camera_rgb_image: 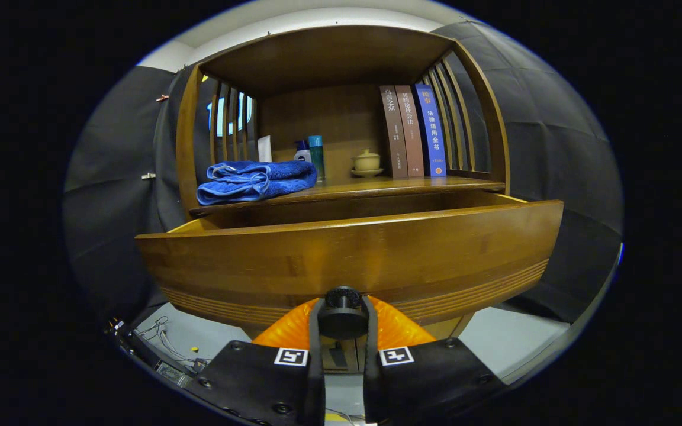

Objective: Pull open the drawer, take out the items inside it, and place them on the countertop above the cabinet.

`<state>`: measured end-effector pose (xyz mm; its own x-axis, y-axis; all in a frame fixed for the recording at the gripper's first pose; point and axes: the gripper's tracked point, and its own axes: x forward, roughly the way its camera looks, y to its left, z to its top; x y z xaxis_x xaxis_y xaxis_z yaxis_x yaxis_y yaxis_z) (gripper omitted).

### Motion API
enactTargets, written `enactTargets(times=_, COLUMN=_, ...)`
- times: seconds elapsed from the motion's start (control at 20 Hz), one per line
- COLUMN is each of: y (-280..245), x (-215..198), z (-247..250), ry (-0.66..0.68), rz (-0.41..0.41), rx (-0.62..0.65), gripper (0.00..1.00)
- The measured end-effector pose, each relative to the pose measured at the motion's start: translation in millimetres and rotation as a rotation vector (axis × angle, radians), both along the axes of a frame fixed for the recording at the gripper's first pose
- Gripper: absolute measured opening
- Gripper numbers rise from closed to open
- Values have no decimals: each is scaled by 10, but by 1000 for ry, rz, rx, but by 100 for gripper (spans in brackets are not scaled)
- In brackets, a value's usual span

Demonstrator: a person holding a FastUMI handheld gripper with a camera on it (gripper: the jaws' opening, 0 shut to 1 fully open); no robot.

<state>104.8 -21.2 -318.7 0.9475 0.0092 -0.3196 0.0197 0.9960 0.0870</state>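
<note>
Your gripper was clamped on the drawer knob (drawer well out); its open top lay at twelve o'clock, beyond the fingers

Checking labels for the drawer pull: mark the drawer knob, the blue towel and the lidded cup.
drawer knob (342,313), gripper view, on its round face, clamped between the fingers.
blue towel (255,180), gripper view, middle of the folded stack.
lidded cup (367,161), gripper view, on the cup's body.
</note>
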Motion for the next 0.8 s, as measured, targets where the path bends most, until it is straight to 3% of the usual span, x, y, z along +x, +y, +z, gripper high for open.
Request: enactTargets(times=0.8, y=9, x=-413, z=-59, ry=16, rz=5, rx=-12, gripper=29)
